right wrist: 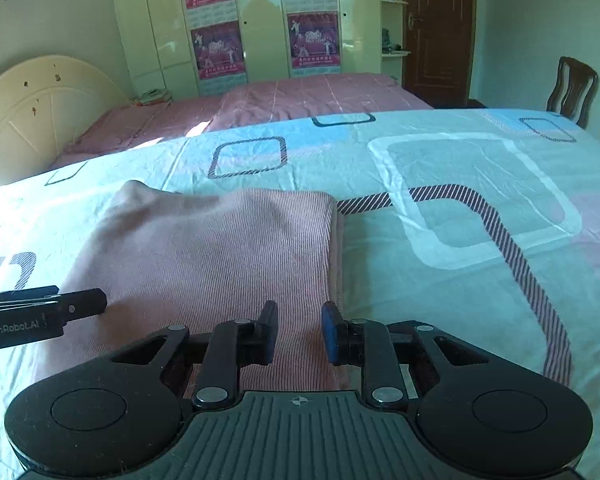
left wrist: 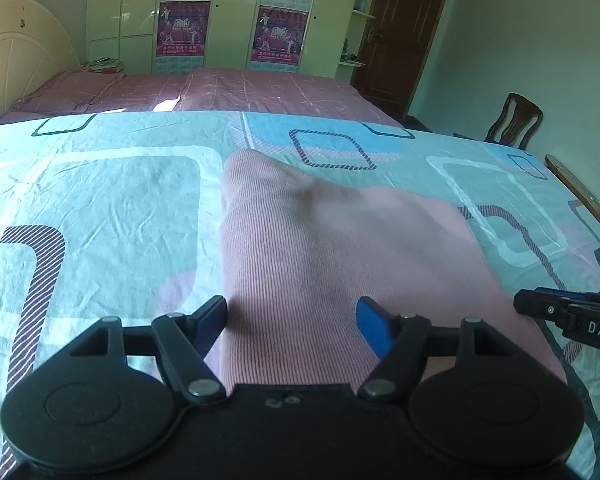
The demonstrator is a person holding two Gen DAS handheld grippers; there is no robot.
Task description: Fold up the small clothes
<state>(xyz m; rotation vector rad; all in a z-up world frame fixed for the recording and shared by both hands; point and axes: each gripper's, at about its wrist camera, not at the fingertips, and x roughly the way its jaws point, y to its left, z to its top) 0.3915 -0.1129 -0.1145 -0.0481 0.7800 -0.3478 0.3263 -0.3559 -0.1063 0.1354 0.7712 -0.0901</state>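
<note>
While the pink ribbed garment (right wrist: 220, 256) lay folded into a neat rectangle on the patterned bedsheet (right wrist: 460, 208), at twelve o'clock from both tools, the left gripper (left wrist: 292, 320) stood wide apart and empty. The right gripper (right wrist: 300, 332) was narrowly parted, pinching nothing. Folding looked nearly finished; perhaps one more fold remained.

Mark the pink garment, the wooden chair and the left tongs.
pink garment (right wrist: 220, 256), right wrist view, middle of the ribbed top layer.
wooden chair (left wrist: 514, 120), left wrist view, carved backrest.
left tongs (left wrist: 292, 320), left wrist view, midway between fingertips.
</note>
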